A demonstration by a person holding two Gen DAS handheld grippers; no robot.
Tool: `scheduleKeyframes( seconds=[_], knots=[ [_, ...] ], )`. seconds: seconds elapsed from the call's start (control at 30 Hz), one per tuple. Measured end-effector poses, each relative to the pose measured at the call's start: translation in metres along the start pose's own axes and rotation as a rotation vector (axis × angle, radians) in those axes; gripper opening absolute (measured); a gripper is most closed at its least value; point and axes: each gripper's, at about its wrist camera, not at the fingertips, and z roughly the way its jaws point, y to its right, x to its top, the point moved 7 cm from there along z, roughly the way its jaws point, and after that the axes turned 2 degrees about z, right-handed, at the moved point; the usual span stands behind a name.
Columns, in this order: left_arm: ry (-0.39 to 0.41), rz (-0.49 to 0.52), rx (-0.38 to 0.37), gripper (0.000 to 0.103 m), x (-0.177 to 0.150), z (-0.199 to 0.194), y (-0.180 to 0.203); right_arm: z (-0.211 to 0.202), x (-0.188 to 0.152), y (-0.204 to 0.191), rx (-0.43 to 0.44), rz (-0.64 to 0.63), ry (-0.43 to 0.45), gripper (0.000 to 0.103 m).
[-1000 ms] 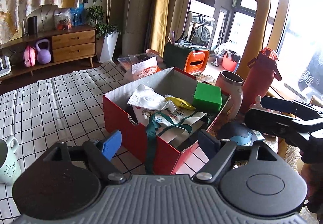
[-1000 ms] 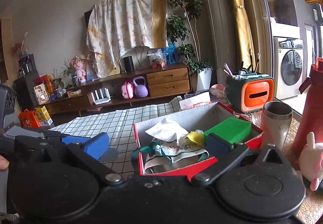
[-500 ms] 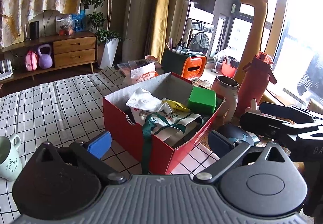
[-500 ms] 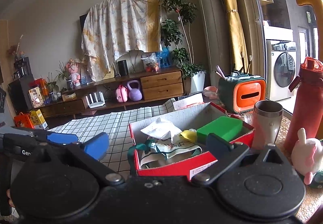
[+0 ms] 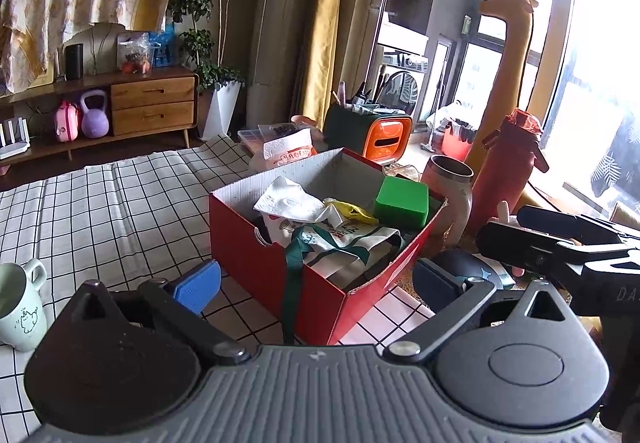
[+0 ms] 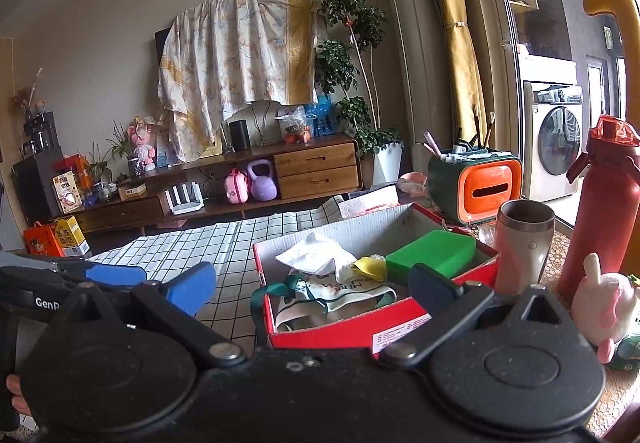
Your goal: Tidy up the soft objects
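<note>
At 12 o'clock of the red box, left gripper is hanging fully released after widening, empty; right gripper released too; items boxed.

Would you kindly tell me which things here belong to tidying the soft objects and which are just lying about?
Job:
red box
green sponge
cloth bag
white cloth
pink plush toy

Lying about:
mug
steel cup
red bottle
orange holder
</note>
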Motion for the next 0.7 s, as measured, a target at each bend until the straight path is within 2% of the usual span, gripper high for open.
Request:
scheduleKeyframes(
  seconds=[0.7],
  knots=[
    [0.026,-0.007,-0.013,0.103,0.0045,-0.0095,0.0012,0.0001,-0.0055,-0.0008,-0.013,0.002,-0.009,0.103]
  ],
)
